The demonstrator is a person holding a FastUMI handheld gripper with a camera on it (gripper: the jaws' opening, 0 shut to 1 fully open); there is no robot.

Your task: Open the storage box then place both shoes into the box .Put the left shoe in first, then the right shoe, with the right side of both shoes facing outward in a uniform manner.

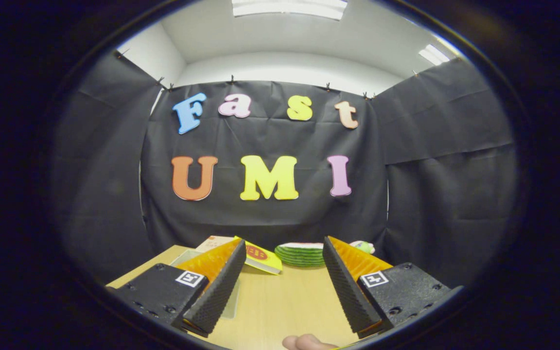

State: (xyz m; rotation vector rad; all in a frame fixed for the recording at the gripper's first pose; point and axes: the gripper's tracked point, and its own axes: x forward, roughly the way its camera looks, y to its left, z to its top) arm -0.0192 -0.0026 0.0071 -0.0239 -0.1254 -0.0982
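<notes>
Right now my gripper (282,255) holds nothing; its fingers are spread wide over the wooden table (285,301). Beyond my left finger, at about eleven o'clock, sits the storage box (197,255), pale and low, with a yellow-edged flap (260,257) leaning up at twelve o'clock; I cannot tell whether that flap is its lid. Just past the fingers, between twelve and one o'clock, lies a green ribbed shoe sole (302,255), with a pale bit (365,247) beside it that may be the second shoe. I judge the box light and stiff, likely to slide if pushed, so I would pinch the lid's free edge. A fingertip (304,342) shows at six o'clock.
</notes>
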